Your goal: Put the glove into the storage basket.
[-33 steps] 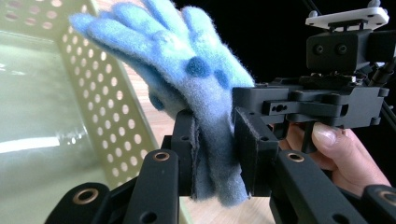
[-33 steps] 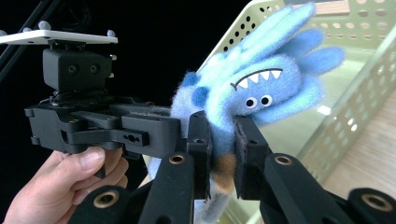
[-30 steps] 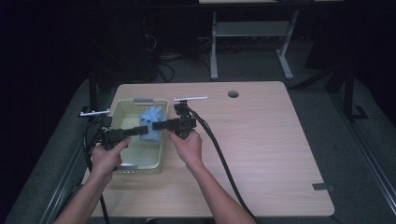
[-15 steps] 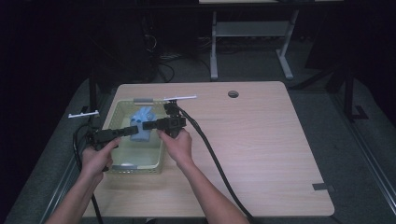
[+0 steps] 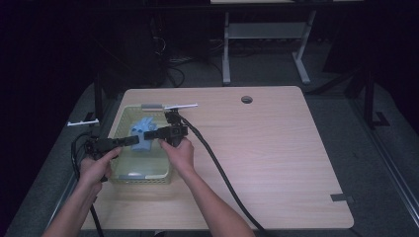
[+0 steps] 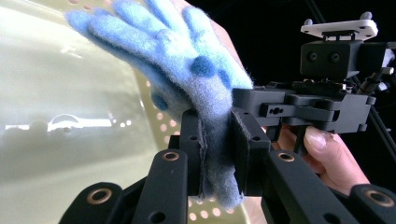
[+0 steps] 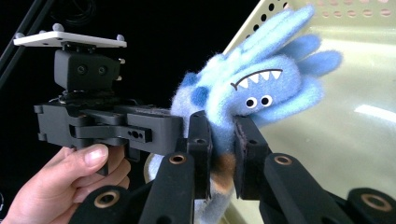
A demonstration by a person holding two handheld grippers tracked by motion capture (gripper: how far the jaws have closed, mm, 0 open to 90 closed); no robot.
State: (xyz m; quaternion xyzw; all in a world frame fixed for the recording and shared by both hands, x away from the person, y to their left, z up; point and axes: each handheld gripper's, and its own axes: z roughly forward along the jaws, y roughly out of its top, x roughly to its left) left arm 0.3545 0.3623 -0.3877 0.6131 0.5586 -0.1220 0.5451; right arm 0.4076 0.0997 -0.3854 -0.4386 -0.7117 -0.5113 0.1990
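Over pale yellow perforated plastic basket: fuzzy blue plush monster toy, clamped by left gripper and right gripper; lift evenly, avoid tugging apart.

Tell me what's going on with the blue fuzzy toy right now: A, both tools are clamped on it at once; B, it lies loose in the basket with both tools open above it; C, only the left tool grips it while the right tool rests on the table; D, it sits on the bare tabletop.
A: the blue fuzzy toy is pinched between the right tool and also the left tool, held over the yellow basket.
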